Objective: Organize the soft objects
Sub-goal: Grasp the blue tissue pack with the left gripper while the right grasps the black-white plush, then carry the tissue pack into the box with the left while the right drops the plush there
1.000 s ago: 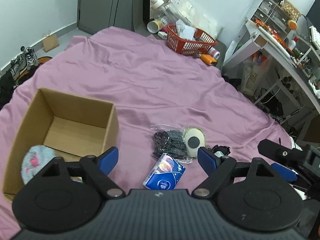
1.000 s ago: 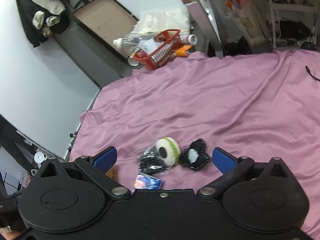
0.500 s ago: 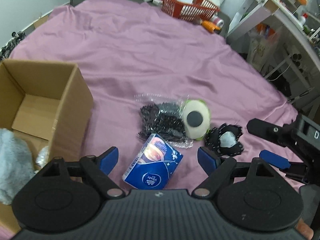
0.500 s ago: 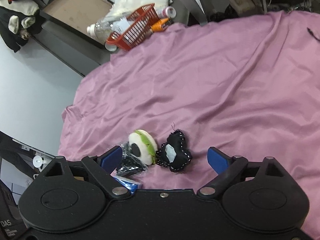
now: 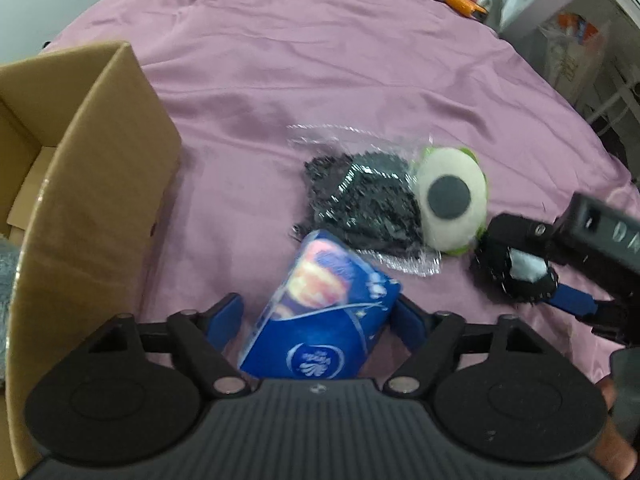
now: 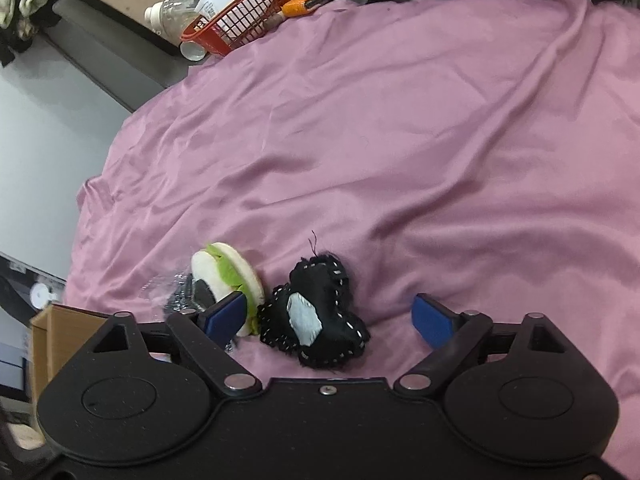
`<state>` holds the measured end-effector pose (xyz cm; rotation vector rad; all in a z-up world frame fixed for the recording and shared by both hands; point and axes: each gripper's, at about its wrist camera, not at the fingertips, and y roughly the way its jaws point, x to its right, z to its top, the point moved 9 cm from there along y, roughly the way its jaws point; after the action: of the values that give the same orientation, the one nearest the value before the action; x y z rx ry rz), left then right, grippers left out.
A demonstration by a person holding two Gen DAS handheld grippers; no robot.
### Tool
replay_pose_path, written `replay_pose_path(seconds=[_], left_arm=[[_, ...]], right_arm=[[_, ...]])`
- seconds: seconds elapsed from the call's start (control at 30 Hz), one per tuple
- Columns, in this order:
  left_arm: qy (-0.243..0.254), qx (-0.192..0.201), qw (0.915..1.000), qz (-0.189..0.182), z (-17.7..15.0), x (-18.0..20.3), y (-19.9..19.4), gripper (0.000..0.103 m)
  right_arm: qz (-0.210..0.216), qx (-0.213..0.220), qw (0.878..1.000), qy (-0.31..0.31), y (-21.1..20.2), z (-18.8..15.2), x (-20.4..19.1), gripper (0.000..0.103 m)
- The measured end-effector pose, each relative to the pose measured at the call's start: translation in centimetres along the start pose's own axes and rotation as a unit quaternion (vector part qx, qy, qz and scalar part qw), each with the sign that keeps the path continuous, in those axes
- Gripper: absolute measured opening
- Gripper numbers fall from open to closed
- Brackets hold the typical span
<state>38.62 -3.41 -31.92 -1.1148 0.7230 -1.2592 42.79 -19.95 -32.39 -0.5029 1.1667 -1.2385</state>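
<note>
A grey plush (image 5: 3, 264) already sits in the cardboard box (image 5: 100, 184), while the spread left gripper (image 5: 318, 320) straddles the blue tissue pack (image 5: 320, 320) and the spread right gripper (image 6: 332, 316) straddles the black felt heart (image 6: 320, 316), both ungrasped; the bagged black bits (image 5: 360, 204) and eyeball plush (image 5: 452, 204) lie just beyond on the sheet

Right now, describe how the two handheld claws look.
Both match: the left claw and the right claw each have a black ribbed plastic body, two round black discs, angular black linkage arms with silver pivot screws, and flat blue finger pads. No cables or sleeves show.
</note>
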Motion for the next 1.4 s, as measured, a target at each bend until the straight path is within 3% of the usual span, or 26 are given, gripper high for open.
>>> replay_pose_path(seconds=[0.03,0.07,0.1,0.17,0.27,0.87,1.4], left_arm=[[-0.002,0.003,1.0,0.005,0.1,-0.2,-0.1,0.06],[-0.006,0.004,0.9999,0.007,0.3,-0.4,-0.2,0.057],[-0.012,0.004,0.9999,0.005,0.3,-0.5,-0.4,0.056],[-0.02,0.007,0.9998,0.0,0.5,-0.7,-0.7,0.056],[-0.022,0.016,0.9996,0.001,0.5,-0.8,-1.7,0.056],[-0.03,0.088,0.9948,-0.042,1.4,-1.3,-10.7,0.056],[-0.034,0.132,0.9885,-0.065,2.6,-4.9,-16.1,0.056]], right_arm=[[-0.009,0.003,1.0,-0.009,0.2,0.2,0.0,0.078],[-0.018,0.007,1.0,-0.019,0.2,0.2,0.1,0.065],[-0.026,0.013,0.999,-0.029,0.1,0.3,0.1,0.057],[-0.02,0.015,0.999,-0.032,0.0,0.5,0.1,0.029],[-0.003,0.019,1.0,-0.018,-0.7,0.6,0.4,0.021],[0.085,0.071,0.994,-0.016,-8.2,0.4,-2.1,0.018],[0.096,0.104,0.987,-0.073,-12.2,-1.7,-7.5,0.018]])
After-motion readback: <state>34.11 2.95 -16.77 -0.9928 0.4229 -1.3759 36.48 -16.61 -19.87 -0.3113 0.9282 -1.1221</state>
